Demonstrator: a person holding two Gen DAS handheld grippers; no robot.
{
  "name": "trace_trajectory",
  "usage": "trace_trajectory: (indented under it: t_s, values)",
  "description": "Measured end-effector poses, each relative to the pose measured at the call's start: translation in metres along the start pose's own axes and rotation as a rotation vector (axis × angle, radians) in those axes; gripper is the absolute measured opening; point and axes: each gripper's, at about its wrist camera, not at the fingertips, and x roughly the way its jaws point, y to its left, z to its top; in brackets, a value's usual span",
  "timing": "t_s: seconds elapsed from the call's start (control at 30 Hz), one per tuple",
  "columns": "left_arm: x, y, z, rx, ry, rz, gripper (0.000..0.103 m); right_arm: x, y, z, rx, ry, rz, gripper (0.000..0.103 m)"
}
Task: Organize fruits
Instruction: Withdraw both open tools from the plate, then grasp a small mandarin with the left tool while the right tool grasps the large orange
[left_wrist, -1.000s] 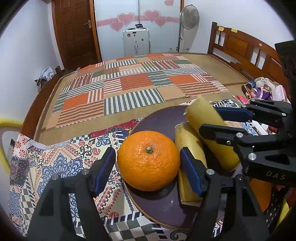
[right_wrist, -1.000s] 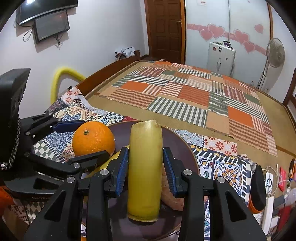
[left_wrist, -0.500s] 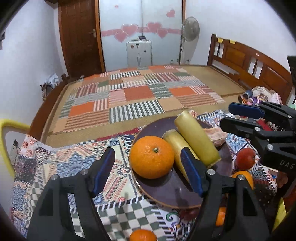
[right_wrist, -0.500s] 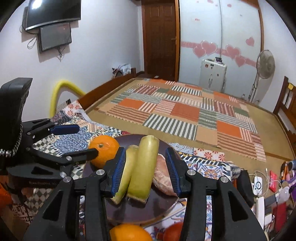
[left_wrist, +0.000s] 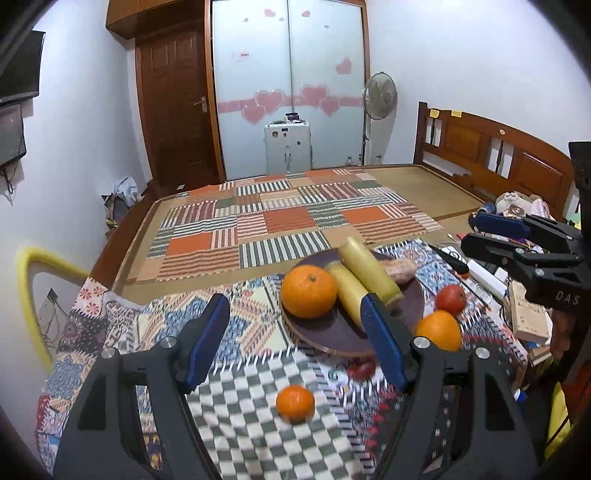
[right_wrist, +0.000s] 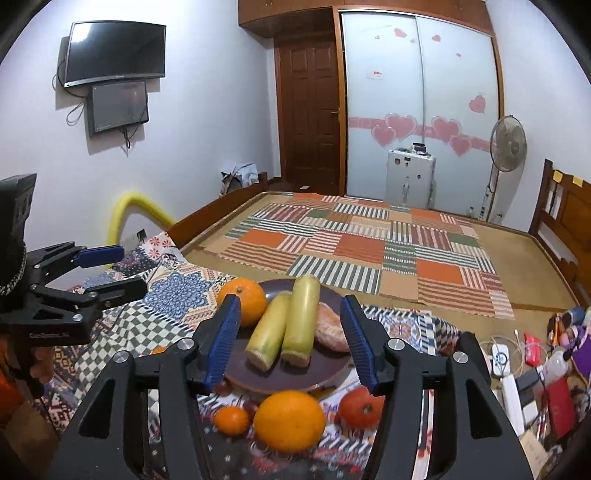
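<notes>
The round dark-brown plate on the patterned cloth carries a large orange, two pale yellow-green stalks and a pinkish piece. Three orange fruits and a red tomato remain beside it. Left gripper released, empty; right gripper opening, empty.

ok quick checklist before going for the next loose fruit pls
1. Left hand-held gripper empty, open: ok.
2. Right hand-held gripper empty, jaws opening: ok.
3. Big orange and two yellow-green stalks resting on the plate: ok.
4. Loose fruit in clear view on the cloth: orange, small orange, tomato: ok.
5. Free room on the plate for all three: cannot tell.
6. Dark fruit at the plate's near rim identified: cannot tell.
</notes>
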Motion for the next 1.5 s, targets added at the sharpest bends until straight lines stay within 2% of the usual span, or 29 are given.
trace_trajectory:
  t_s: [0.27, 0.4, 0.6, 0.63, 0.7, 0.73, 0.9, 1.33, 1.5]
  values:
    - [-0.013, 0.003, -0.036, -0.008, 0.026, -0.007, 0.073, -0.004, -0.002, -0.034, 0.016, 0.047, -0.018, 0.056]
    - [-0.010, 0.004, -0.053, -0.010, 0.066, -0.035, 0.063, 0.002, -0.006, -0.055, 0.037, 0.090, -0.015, 0.056]
    - [0.004, 0.003, -0.075, -0.003, 0.112, -0.048, 0.055, 0.018, -0.008, -0.078, 0.057, 0.139, -0.008, 0.057]
    - [0.007, 0.003, -0.077, -0.006, 0.122, -0.054, 0.054, 0.016, -0.007, -0.082, 0.055, 0.141, -0.010, 0.061]
    - [0.016, 0.004, -0.083, -0.013, 0.143, -0.061, 0.049, 0.019, -0.007, -0.085, 0.061, 0.135, -0.014, 0.070]
    - [0.020, 0.005, -0.085, -0.015, 0.151, -0.064, 0.049, 0.019, -0.004, -0.087, 0.061, 0.133, -0.016, 0.071]
    - [0.039, 0.008, -0.094, -0.033, 0.183, -0.070, 0.048, 0.030, -0.001, -0.087, 0.051, 0.144, -0.021, 0.071]
    - [0.065, 0.013, -0.094, -0.068, 0.206, -0.057, 0.048, 0.049, 0.003, -0.089, 0.042, 0.168, -0.028, 0.075]
    - [0.072, 0.013, -0.095, -0.075, 0.220, -0.059, 0.038, 0.052, -0.005, -0.087, 0.083, 0.186, 0.011, 0.074]
